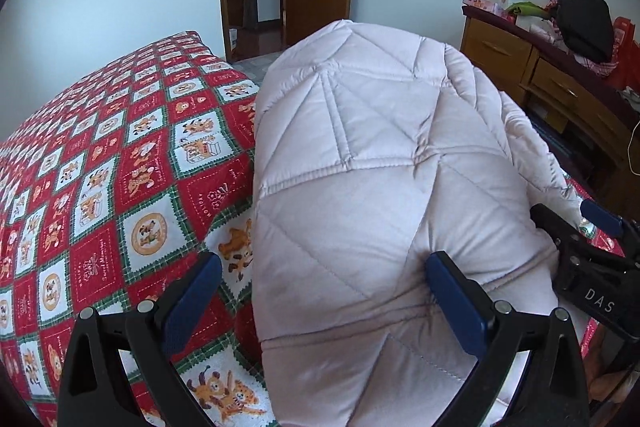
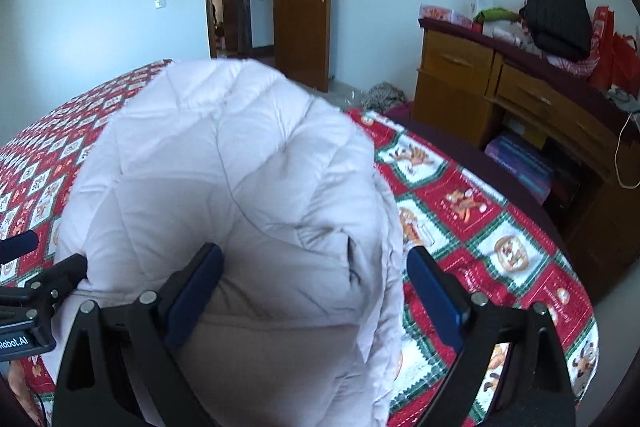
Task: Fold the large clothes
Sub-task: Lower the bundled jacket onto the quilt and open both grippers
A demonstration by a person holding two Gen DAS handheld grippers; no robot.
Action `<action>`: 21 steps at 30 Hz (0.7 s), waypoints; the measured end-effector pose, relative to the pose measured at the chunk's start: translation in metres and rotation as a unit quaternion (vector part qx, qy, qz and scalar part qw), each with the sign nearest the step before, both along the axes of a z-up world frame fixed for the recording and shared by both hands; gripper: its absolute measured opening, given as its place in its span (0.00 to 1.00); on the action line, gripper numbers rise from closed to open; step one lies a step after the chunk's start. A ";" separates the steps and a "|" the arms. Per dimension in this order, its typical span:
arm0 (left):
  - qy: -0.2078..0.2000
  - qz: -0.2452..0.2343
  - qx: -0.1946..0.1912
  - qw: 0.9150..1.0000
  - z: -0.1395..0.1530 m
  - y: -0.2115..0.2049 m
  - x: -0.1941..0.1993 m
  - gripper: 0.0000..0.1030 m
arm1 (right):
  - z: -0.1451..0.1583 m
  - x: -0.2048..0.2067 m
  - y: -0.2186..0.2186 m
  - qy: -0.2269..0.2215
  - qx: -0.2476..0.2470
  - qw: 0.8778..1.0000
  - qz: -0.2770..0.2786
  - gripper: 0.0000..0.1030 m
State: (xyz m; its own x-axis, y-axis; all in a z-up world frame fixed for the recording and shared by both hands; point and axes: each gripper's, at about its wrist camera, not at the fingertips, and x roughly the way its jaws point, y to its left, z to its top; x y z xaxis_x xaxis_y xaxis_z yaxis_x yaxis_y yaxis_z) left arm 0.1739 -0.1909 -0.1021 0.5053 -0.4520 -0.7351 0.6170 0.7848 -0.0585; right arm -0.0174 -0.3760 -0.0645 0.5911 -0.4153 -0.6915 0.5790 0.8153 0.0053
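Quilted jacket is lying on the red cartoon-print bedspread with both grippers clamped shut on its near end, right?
Not quite. The quilted jacket does lie on the red bedspread, but both wrist views show the left gripper and right gripper open, jaws spread wide.

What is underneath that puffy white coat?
The white coat lies on a red cartoon-print bedspread, which shows around it. Whatever lies directly beneath the coat is covered.

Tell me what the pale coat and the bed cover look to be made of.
Coat: smooth matte woven shell, probably synthetic, over puffy filling; stitched diamond quilting and soft bulges suggest padding. Bed cover: thin printed fabric, likely cotton or a blend; flat, matte, with a cartoon check pattern.
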 end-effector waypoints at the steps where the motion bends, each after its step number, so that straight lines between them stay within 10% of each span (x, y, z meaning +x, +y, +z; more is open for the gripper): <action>1: 0.002 -0.001 -0.001 1.000 -0.002 -0.001 0.001 0.99 | -0.004 -0.001 -0.001 0.000 0.007 1.000 -0.001 0.92; 12: 0.039 0.022 -0.079 0.996 0.047 0.014 0.075 0.99 | 0.046 0.004 -0.037 -0.034 0.043 0.998 0.029 0.92; 21: 0.053 0.061 -0.017 0.997 0.014 -0.055 0.153 0.99 | 0.022 0.135 -0.070 0.016 0.086 0.993 0.081 0.65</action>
